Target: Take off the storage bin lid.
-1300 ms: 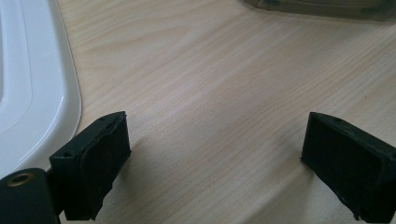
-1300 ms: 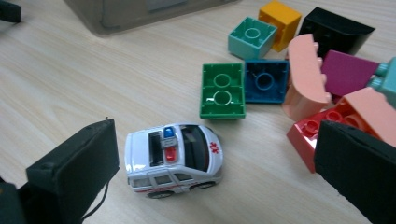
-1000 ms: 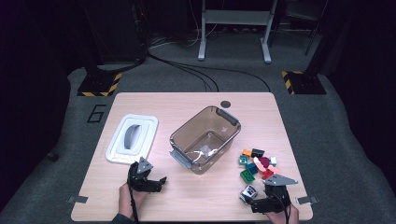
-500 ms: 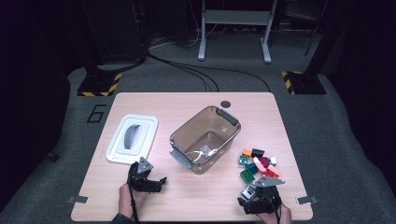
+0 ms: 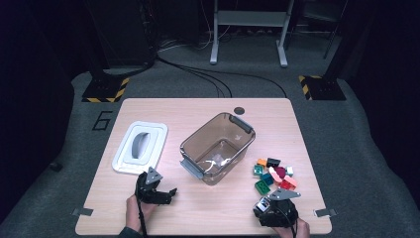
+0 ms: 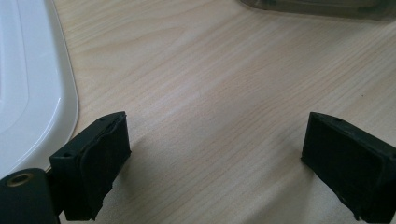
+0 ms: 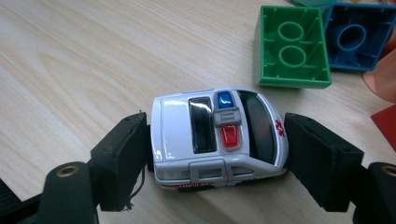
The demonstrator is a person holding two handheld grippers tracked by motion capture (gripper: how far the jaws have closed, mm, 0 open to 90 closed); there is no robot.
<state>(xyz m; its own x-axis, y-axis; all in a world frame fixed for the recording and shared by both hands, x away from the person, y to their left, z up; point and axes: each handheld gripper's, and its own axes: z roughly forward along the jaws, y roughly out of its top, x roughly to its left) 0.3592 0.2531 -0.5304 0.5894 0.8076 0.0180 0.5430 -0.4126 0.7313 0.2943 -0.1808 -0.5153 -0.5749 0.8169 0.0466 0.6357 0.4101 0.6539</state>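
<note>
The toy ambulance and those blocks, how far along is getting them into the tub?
Done: lid off, tub open, no toys in it that I can make out. In hand: right gripper has just closed its jaws onto the toy ambulance. Left: blocks on the table.

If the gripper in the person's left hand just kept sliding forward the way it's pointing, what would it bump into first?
Probably the clear brownish plastic bin, seen straight ahead past bare wooden table in the left gripper view. The left gripper stands open, and the white lid lies off to the side, though depth is hard to judge.
</note>
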